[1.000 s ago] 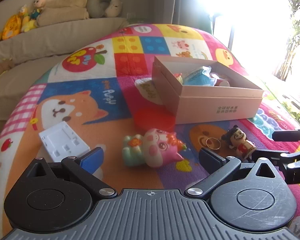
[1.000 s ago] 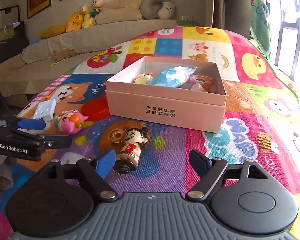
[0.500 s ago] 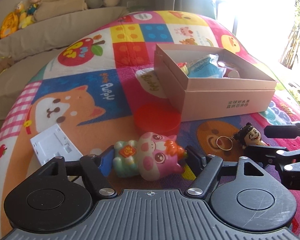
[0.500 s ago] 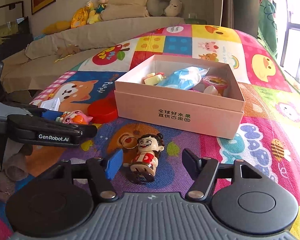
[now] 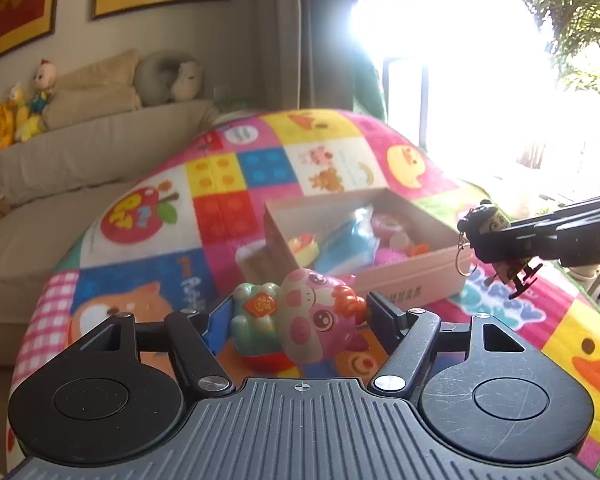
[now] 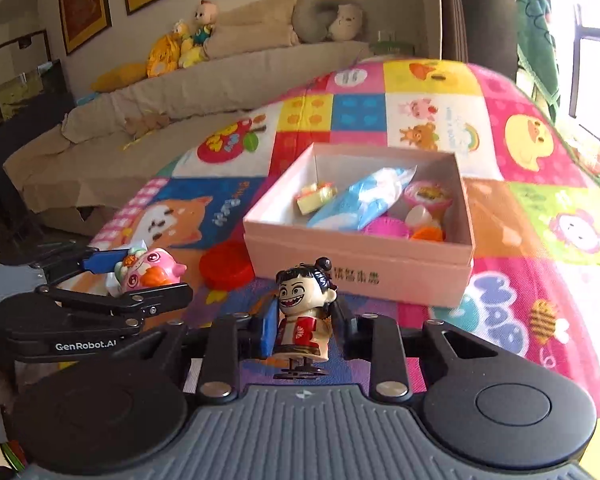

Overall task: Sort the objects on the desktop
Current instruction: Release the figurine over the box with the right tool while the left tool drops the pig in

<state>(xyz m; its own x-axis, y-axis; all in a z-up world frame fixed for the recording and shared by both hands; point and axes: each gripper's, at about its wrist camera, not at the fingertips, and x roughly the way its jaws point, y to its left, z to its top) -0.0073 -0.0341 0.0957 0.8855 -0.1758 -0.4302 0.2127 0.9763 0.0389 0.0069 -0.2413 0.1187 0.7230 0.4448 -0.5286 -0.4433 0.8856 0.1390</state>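
Pig toy (image 5: 300, 316) sat pinched crosswise between my left claw's (image 5: 296, 320) fingers, seemingly lifted off the mat (image 5: 228, 184); my right claw (image 6: 302, 328) gripped the upright doll keychain (image 6: 304, 312). Pink box (image 6: 360, 264) lay ahead of both, open top up, nearer my right claw

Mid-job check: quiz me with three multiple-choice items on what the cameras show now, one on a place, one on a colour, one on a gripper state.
1. Where is the red disc?
A. in the box
B. on the mat beside the box
C. in a gripper

2. What colour is the long packet in the box?
A. blue and white
B. green
C. black

3. What does the right gripper hold?
A. nothing
B. pig toy
C. figurine

Answers: 1 B, it lies at the box's left corner. 2 A, right wrist view shows it. 3 C, fingers clamp the figurine; the left gripper holds the pig toy.
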